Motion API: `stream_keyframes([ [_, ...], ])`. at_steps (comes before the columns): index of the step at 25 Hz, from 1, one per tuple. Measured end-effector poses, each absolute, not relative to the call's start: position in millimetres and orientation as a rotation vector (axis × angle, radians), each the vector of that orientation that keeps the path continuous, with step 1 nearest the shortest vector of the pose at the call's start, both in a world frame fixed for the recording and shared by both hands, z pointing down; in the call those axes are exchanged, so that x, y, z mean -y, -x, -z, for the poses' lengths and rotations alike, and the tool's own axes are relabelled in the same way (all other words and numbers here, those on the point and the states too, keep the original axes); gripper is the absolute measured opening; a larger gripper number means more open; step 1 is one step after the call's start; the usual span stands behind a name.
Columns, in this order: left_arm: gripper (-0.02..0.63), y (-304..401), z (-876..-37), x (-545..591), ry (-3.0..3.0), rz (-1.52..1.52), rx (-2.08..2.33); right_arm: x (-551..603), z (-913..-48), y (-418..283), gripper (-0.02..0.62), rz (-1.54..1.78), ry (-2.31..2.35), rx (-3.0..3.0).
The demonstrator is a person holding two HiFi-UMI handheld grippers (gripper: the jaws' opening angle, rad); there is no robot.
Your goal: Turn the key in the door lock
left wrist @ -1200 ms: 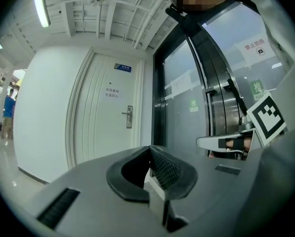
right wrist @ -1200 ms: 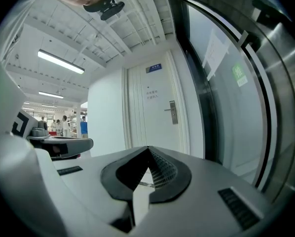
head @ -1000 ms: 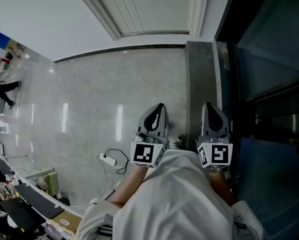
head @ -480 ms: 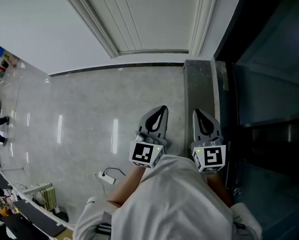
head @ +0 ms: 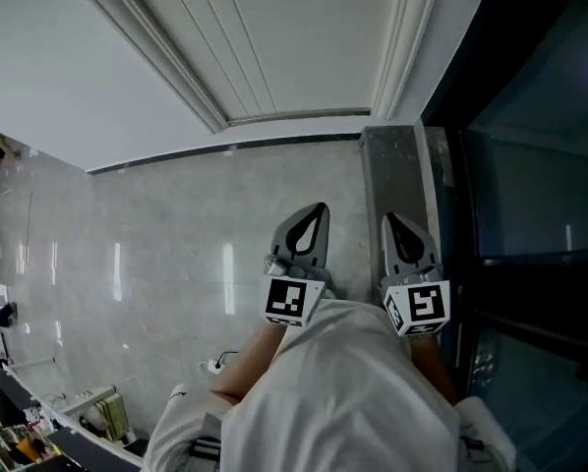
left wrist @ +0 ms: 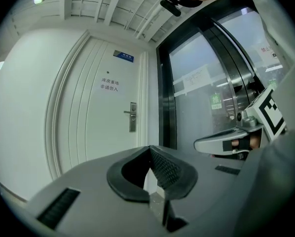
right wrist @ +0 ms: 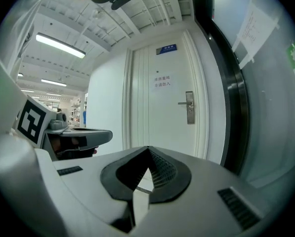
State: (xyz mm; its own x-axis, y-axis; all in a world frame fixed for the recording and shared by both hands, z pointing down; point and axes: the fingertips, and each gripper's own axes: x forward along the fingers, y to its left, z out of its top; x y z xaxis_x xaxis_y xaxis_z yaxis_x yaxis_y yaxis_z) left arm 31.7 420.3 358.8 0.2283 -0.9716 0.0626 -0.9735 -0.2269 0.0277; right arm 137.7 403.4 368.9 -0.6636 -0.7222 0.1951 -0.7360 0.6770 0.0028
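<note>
**Left gripper** [head: 320, 207]: smooth grey plastic shell tapering to a point, with a black-and-white marker cube [head: 288, 301] at its rear. The jaws are closed tip to tip with nothing between them. Ribbed dark pads line a teardrop-shaped hollow behind the tips.

**Right gripper** [head: 387, 217]: same build, with its own marker cube [head: 419, 308]. The jaws are closed and empty. It lies just beside the left gripper, and the two run roughly parallel.

**Door** [left wrist: 103, 112]: white, matt, with long moulded panels and a stepped frame. It stands well ahead of both pairs of jaws. A small blue plate [left wrist: 123, 56] and a line of small, unreadable print are near the top.

**Lock plate** [left wrist: 132, 116]: narrow, upright and metal, with a lever handle pointing away from the frame. It appears above and slightly left of the left jaws, and above and right of the right jaws [right wrist: 189, 107], well apart from both. A key cannot be made out at this distance.

**Glass wall** [left wrist: 202, 98]: dark-framed and reflective, to the right of the jaws. Papers stuck on it are blurred.

**Floor** [head: 196, 234]: pale polished stone, with a darker speckled strip [head: 392, 165] under the right jaws.

**White sleeve** [head: 343, 391]: covers the hands, so the grip on the handles is hidden.
</note>
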Motion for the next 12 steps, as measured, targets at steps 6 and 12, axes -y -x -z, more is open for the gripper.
stream_keyframes([
  [6, 0.009, 7, -366, -384, -2.406, -0.014, 1.897, -369, -360, -117, 0.0, -0.032, -1.288, 2.7],
  [12, 0.009, 47, -358, -361, -2.373, 0.045, 1.922, -335, -359, -130, 0.0, -0.139, -1.433, 2.648],
])
